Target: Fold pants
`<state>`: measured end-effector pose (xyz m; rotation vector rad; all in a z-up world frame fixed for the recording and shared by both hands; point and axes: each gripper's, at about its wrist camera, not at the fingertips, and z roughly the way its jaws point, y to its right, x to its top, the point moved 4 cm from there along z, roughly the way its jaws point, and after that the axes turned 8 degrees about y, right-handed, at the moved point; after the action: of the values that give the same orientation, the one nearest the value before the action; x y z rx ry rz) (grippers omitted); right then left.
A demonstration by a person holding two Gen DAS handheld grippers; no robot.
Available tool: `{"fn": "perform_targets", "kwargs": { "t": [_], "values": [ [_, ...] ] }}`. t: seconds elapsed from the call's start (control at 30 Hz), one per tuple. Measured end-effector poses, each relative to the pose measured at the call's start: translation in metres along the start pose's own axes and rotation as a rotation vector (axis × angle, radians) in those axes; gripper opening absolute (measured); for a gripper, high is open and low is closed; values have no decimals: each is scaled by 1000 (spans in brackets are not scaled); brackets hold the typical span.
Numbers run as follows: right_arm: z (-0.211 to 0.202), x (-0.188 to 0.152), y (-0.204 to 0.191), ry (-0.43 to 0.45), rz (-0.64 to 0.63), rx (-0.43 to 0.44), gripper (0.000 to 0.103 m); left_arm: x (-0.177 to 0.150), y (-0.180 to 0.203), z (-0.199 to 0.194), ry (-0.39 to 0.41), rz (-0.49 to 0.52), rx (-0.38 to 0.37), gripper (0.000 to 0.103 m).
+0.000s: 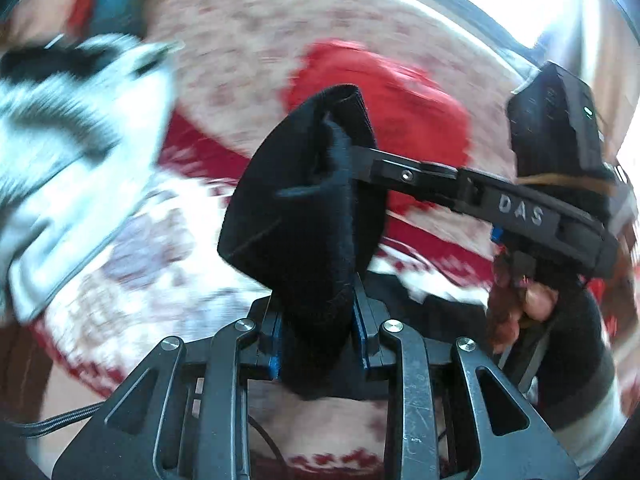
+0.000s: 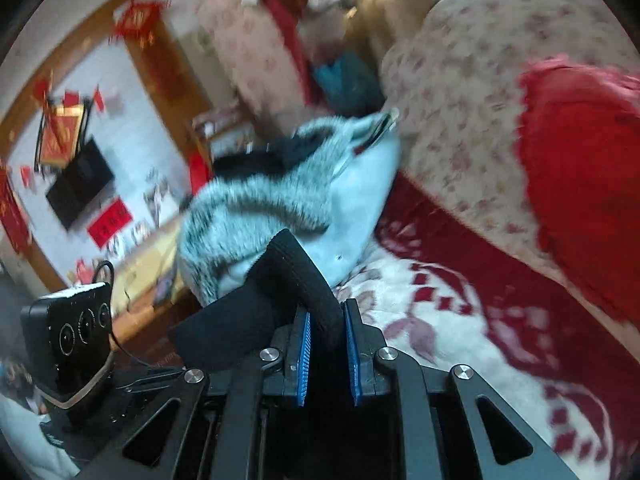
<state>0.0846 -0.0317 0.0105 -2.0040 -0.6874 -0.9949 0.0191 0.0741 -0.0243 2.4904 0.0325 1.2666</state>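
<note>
Jaws of both grippers, left gripper (image 1: pixel 318 332) and right gripper (image 2: pixel 326 344), clenched on black pants (image 1: pixel 304 200), lifted above sofa (image 2: pixel 460 120). Risk: thick bunched fabric slips free, fold misaligns.

Bright daylight glare upper right, heavy motion blur on background, fisheye-warped dark edges

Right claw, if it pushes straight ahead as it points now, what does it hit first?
Most likely the grey furry coat lying on the sofa, just past the black pants that the right claw grips. Blur makes the depth uncertain.
</note>
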Motion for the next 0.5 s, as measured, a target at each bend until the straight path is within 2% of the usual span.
{"fn": "perform_targets", "kwargs": {
  "t": [0.13,0.2,0.3,0.33,0.4,0.47,0.5],
  "values": [
    [-66,-34,40,40,109,-110,15,-28,54,27,-84,108,-85,26],
    [-95,-65,70,23,197,-225,15,-51,79,48,-155,159,-119,26],
    [-133,-104,107,35,348,-381,15,-82,106,69,-252,250,-120,26],
    [-142,-111,113,45,382,-400,16,-88,112,69,-266,282,-106,27],
    [-162,-123,118,84,438,-419,26,-93,121,64,-264,351,-80,28],
    [-175,-126,118,125,470,-400,48,-88,126,52,-263,374,-94,30],
    [-180,-126,116,148,487,-382,49,-84,127,44,-259,367,-116,35]
  ]
}}
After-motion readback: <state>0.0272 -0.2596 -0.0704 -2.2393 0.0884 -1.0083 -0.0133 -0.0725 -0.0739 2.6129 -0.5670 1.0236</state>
